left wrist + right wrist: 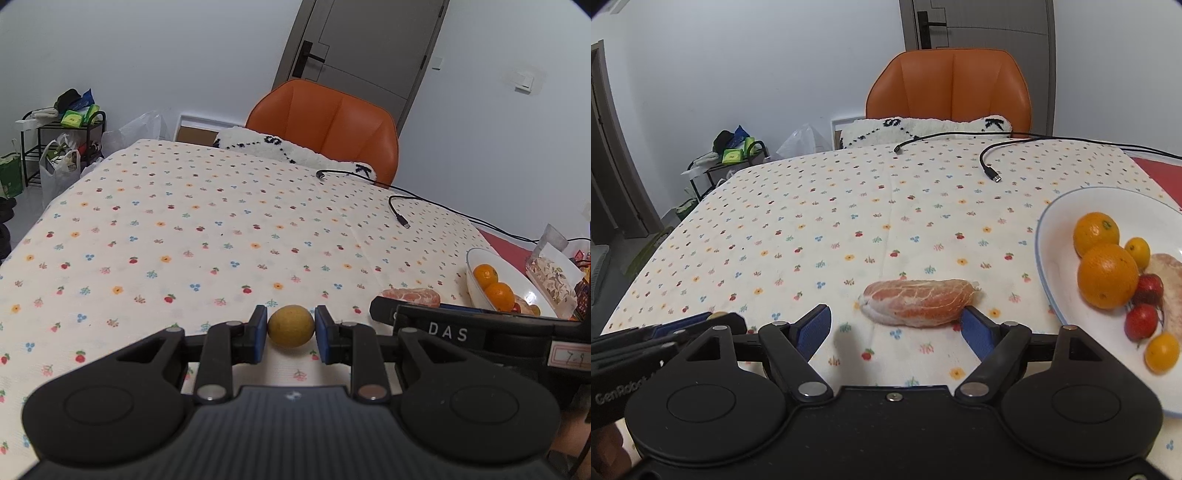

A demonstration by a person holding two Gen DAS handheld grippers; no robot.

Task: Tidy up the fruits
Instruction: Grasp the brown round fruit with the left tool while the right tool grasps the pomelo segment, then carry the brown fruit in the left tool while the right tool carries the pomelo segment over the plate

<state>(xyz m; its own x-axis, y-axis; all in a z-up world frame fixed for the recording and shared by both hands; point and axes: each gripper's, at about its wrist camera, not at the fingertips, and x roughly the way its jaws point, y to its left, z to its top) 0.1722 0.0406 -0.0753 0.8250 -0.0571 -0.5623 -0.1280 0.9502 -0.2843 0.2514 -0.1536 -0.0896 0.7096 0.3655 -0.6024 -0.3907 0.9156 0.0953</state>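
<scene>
Yellow-green small fruit (pixel 291 326) clamped in my left gripper (pixel 291 328) | peeled grapefruit segment (pixel 918 303) on tablecloth (pixel 812 221), just ahead of my right gripper (pixel 897 328), spread apart | advice: straddle segment, squeeze gently, carry to white plate (pixel 1049 258).

Peeled pomelo segment (pixel 919 303) flat on tablecloth (pixel 812 221)

Each black gripper (pixel 897 325) has blue pads (pixel 812 326), silver pivot screws and white lettering.
</scene>
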